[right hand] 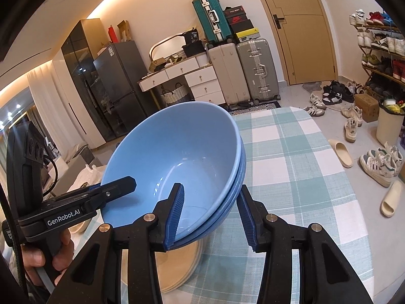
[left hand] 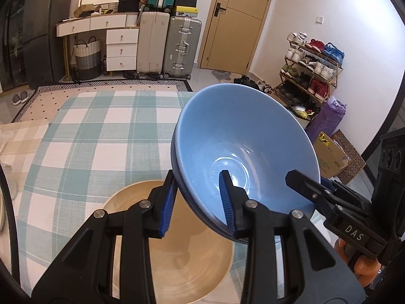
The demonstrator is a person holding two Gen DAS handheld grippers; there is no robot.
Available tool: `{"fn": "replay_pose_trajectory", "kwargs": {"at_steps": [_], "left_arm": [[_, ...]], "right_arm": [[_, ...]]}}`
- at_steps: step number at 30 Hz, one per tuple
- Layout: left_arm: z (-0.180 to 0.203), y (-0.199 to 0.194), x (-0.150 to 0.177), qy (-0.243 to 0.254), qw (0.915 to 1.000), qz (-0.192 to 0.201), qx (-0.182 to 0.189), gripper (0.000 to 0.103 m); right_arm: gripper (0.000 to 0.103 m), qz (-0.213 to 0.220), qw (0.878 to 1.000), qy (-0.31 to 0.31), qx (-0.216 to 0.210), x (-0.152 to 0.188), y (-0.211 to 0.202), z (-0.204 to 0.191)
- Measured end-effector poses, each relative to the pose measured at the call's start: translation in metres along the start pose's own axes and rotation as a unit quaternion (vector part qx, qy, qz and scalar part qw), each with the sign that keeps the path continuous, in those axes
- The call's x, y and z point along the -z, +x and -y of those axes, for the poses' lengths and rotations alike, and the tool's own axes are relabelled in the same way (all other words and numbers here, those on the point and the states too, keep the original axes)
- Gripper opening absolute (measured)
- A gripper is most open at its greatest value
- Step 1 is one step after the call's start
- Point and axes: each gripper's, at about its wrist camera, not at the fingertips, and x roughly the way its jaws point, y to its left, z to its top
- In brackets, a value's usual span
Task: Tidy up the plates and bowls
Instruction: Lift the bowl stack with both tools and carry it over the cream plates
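Note:
A stack of nested blue bowls [left hand: 243, 147] is held tilted above the checked table by both grippers. My left gripper [left hand: 200, 200] is shut on the stack's left rim, one finger inside and one outside. My right gripper [right hand: 210, 215] is shut on the right rim [right hand: 235, 177] the same way; it also shows in the left wrist view [left hand: 311, 187]. The left gripper shows in the right wrist view [right hand: 114, 190]. A beige plate [left hand: 177, 253] lies on the table under the bowls; it also shows in the right wrist view [right hand: 182, 266].
The table has a teal and white checked cloth [left hand: 88, 139]. Beyond it stand suitcases [left hand: 167, 45], a white dresser [left hand: 119, 43], a door [left hand: 238, 20] and a shoe rack [left hand: 311, 68]. Shoes and slippers [right hand: 367, 157] lie on the floor to the right.

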Motion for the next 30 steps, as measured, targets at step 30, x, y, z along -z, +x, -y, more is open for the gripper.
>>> {"fn": "replay_pose_trajectory", "kwargs": {"at_steps": [30], "left_arm": [[-0.076, -0.029, 0.050, -0.038, 0.9967, -0.006, -0.072, 0.030]], "right_arm": [[0.044, -0.059, 0.996, -0.041, -0.044, 0.039, 0.058, -0.055]]}}
